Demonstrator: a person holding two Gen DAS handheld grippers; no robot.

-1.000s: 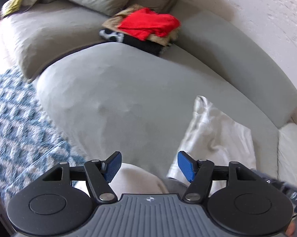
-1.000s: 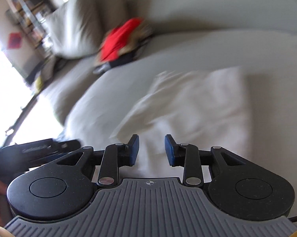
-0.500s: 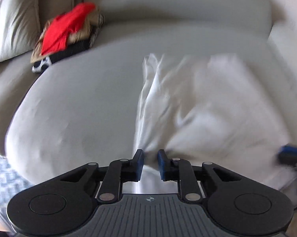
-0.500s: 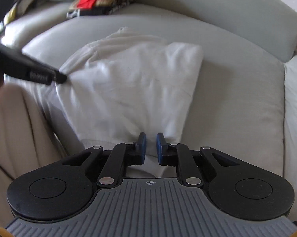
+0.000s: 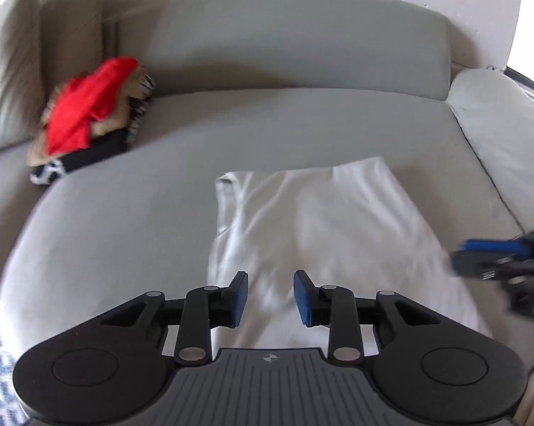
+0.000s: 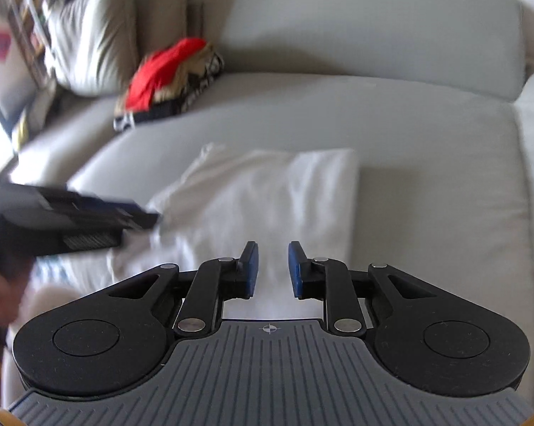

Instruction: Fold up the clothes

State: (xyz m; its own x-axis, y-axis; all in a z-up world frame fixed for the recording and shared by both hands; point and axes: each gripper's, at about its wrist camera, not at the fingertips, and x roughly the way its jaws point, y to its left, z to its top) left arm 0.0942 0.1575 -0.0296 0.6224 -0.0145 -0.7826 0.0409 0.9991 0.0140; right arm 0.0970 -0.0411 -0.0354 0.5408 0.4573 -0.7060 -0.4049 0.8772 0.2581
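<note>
A white garment (image 5: 323,223) lies spread and wrinkled on the grey sofa seat (image 5: 132,220); it also shows in the right wrist view (image 6: 267,195). My left gripper (image 5: 270,296) is open and empty just above the garment's near left part. My right gripper (image 6: 273,270) is open and empty above its near edge. The right gripper also shows blurred in the left wrist view (image 5: 504,259), and the left gripper blurred in the right wrist view (image 6: 89,220).
A pile of clothes topped by a red one (image 5: 86,124) sits at the back left of the seat, also in the right wrist view (image 6: 164,74). Beige cushions (image 6: 96,35) stand behind it. The grey backrest (image 5: 295,39) runs along the rear.
Both grippers have opened and let go of the white garment, which now lies on the seat. Both have drawn back a little toward me.
</note>
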